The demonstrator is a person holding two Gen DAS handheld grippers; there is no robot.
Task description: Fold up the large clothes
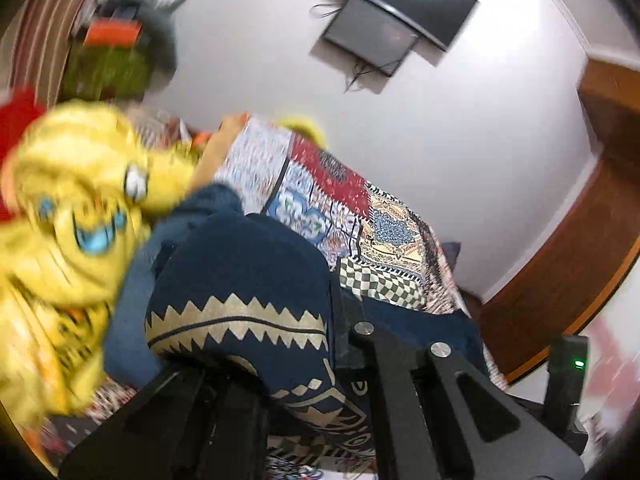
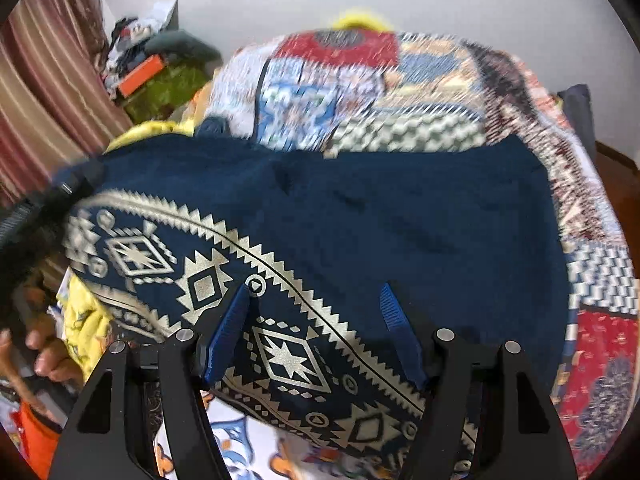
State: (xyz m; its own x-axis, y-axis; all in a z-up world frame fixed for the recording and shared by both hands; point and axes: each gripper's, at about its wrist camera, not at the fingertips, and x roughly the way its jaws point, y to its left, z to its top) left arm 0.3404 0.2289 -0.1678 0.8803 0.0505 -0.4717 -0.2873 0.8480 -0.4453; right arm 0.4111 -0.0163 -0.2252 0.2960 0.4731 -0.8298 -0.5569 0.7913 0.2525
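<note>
A navy garment with gold zigzag and diamond print (image 2: 340, 220) lies spread across the patchwork bed cover (image 2: 360, 80). My right gripper (image 2: 316, 300) is open just above its printed hem, blue fingers (image 2: 232, 320) apart and empty. In the left wrist view the same navy garment (image 1: 240, 280) bulges up over my left gripper (image 1: 288, 360); the cloth covers the fingertips, and the jaws seem closed on a fold of it. The left gripper also shows at the left edge of the right wrist view (image 2: 52, 196).
A yellow printed garment (image 1: 72, 216) is bunched left of the navy one. Blue jeans (image 1: 132, 312) lie under it. A cluttered pile with an orange box (image 2: 140, 74) and striped curtains (image 2: 44, 80) stand at left. A wall-mounted TV (image 1: 400, 4) and wooden door (image 1: 580, 240) are beyond the bed.
</note>
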